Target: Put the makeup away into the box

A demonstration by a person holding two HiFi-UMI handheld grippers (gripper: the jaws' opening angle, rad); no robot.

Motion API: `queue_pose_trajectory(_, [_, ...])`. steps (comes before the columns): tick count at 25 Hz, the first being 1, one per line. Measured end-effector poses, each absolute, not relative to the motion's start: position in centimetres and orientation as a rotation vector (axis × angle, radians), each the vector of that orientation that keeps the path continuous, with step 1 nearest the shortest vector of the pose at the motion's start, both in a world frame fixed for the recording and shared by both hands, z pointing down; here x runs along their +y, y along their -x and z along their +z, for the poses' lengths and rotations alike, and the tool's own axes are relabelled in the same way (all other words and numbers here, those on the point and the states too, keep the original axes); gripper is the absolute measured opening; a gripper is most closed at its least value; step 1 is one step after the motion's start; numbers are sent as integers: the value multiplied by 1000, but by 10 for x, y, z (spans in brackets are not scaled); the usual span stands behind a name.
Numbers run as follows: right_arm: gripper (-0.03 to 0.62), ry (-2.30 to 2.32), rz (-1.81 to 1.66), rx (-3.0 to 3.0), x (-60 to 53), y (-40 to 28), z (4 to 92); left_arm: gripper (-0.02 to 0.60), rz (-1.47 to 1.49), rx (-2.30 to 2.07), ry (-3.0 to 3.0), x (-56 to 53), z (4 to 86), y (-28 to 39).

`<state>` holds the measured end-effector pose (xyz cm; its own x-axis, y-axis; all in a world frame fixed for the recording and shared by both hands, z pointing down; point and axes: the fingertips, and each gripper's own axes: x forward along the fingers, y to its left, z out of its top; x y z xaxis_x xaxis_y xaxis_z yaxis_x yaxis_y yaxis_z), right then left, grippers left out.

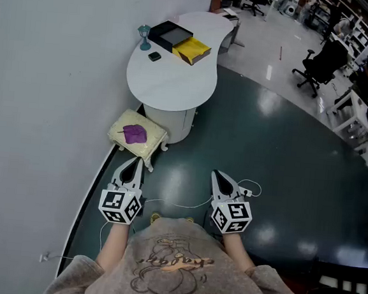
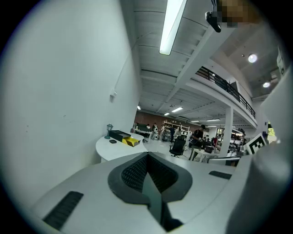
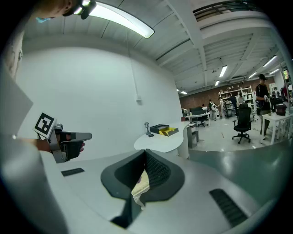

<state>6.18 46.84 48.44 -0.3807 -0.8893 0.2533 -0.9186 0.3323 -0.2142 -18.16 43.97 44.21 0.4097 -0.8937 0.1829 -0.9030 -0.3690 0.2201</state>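
The round surface (image 1: 170, 84) has a smooth white top with a faint sheen, like laminate. On it, the black box (image 1: 170, 33) looks matt, like card, and the yellow box (image 1: 192, 50) touching it is matt too. At the foot of the surface, the stool (image 1: 137, 134) wears cream quilted cloth under a crumpled purple piece (image 1: 134, 133), seemingly fabric. Around the surface the floor (image 1: 285, 165) is dark green and glossy, mirroring lights; the wall (image 1: 52, 48) behind it is matt white. Well short of the surface, the left tool (image 1: 131, 167) and right tool (image 1: 218, 178) are smooth, matt, pale-grey plastic, with black ribbed pads (image 2: 132, 173). The sweatshirt (image 1: 167, 270) is soft beige knit.
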Motion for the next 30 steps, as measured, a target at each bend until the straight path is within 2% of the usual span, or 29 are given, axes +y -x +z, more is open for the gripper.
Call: queue_pose_trajectory(30, [2, -1826, 472, -2421, 476, 11, 486, 20, 26, -1395, -2516, 425, 449, 231])
